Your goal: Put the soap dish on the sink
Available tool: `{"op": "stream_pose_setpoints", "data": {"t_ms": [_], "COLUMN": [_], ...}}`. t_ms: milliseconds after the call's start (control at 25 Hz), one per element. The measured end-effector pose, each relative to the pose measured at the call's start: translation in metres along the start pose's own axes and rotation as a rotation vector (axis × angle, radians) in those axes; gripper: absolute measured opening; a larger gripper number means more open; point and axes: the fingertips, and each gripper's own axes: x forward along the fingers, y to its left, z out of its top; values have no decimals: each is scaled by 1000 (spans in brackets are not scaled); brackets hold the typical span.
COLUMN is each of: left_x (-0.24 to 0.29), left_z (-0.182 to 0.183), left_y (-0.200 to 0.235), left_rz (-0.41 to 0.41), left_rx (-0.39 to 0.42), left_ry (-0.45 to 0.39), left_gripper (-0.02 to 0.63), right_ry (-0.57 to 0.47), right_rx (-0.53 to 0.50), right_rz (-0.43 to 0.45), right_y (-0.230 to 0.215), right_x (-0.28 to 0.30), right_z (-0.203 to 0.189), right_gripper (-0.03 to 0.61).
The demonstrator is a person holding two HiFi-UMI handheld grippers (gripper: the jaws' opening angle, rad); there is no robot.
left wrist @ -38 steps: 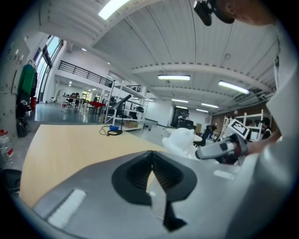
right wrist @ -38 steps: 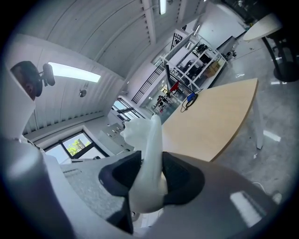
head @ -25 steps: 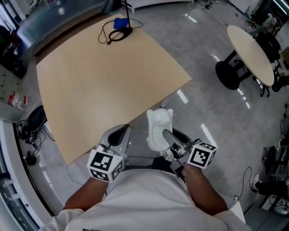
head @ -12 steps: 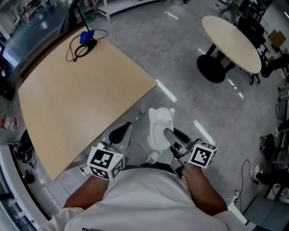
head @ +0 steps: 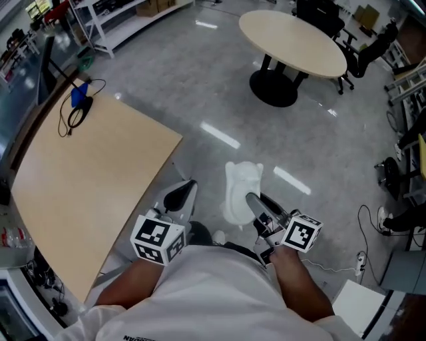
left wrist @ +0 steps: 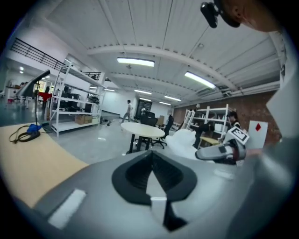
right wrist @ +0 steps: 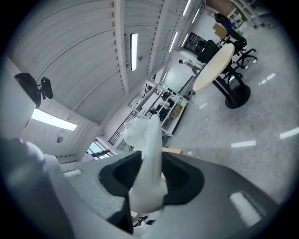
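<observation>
Soap dish [head: 242, 190]: white, with two small ear-like bumps at its far end. We find it held in the air above the grey floor [head: 200, 93], in front of the person's body, touching nothing but the right gripper.
Right gripper [head: 253, 200]: jaws closed on the near edge of the soap dish. In the right gripper view the dish stands edge-on between the two black pads [right wrist: 120, 176] and reaches past their tips.
Left gripper [head: 182, 195]: jaws closed, with nothing between them. We place it just left of the soap dish, apart from it.
Marker cubes: one on each gripper, the left cube [head: 158, 240] and the right cube [head: 303, 233], both close to the person's white shirt [head: 213, 300].
Bench [head: 86, 180]: light wood, to the left of both grippers. It carries a coiled black cable [head: 72, 114] beside a blue item [head: 79, 95] at its far corner.
Round table [head: 293, 40]: pale top on a black pedestal, well apart across the floor.
Office chair [head: 373, 41]: dark, just beside the round table.
Shelving [head: 126, 20]: white, at the far upper left, with boxes on it.
</observation>
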Motion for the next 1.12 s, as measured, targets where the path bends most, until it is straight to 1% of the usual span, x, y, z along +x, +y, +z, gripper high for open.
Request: {"op": "stream_pose_setpoints", "data": {"t_ms": [200,360,560,800,1120], "left_x": [39,76,120,159,196], "left_z": [1,11,29,44,75], "left_y": [-13,-20,-34,-22,16], "left_rz": [-93,-172,-286,-355,-391], "left_rx": [36,60,126,148,142], "left_ry": [38,58,65,84,75], "left_gripper": [8,8,8,8,8], "right_ry": [-92,-162,-224,-253,-314], "right_rx": [4,20,33,65,43], "right_rz": [-72,-127,-201,-255,-269], "right_y": [-21,-36,-56,-75,-71], "right_x": [-23,-34,-40,-22,20], "right_z": [25,42,59,75,122], "right_gripper": [140,140,140,140,138]}}
